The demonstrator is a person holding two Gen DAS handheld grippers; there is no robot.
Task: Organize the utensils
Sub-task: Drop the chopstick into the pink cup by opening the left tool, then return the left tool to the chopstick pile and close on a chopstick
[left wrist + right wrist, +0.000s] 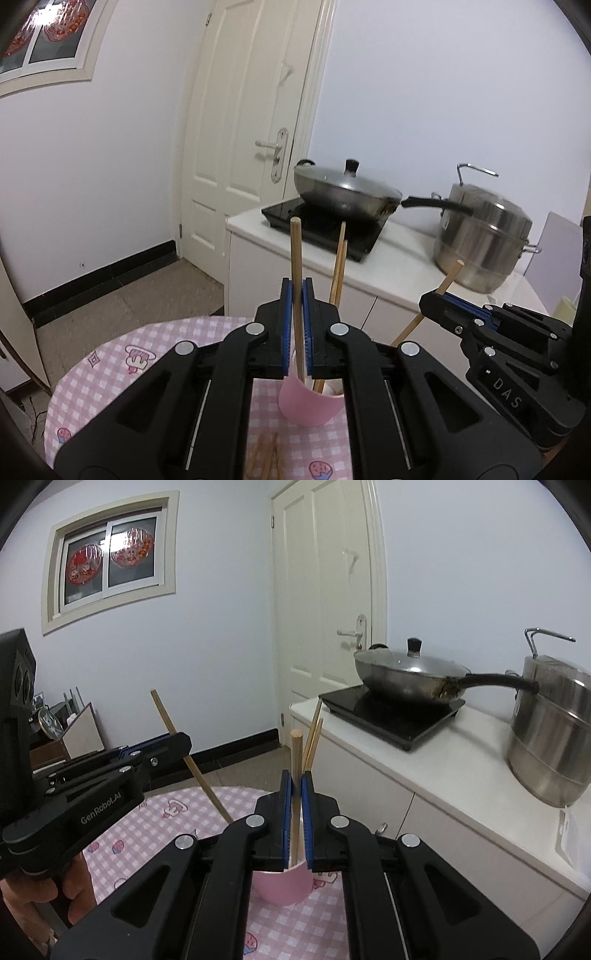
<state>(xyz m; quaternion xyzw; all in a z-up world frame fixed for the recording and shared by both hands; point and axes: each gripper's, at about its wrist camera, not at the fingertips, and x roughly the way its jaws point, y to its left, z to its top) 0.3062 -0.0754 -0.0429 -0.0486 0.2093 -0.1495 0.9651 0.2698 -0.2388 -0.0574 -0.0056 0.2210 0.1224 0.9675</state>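
Black two-finger left gripper [298, 291] and right gripper [295, 782] are each clamped on one wooden chopstick.
Both sticks [296, 266] [296, 760] are held over the pink cup [310, 406] at lower centre.

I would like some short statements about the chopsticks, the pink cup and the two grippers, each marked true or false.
1. Each gripper is shut on one chopstick. True: left gripper, right gripper.
2. The pink cup is empty. False: chopsticks already stand in it.
3. The wok has no lid. False: a lid with a black knob covers it.
4. The cup stands on a pink checked tablecloth. True.
5. Loose chopsticks lie on the cloth. True.
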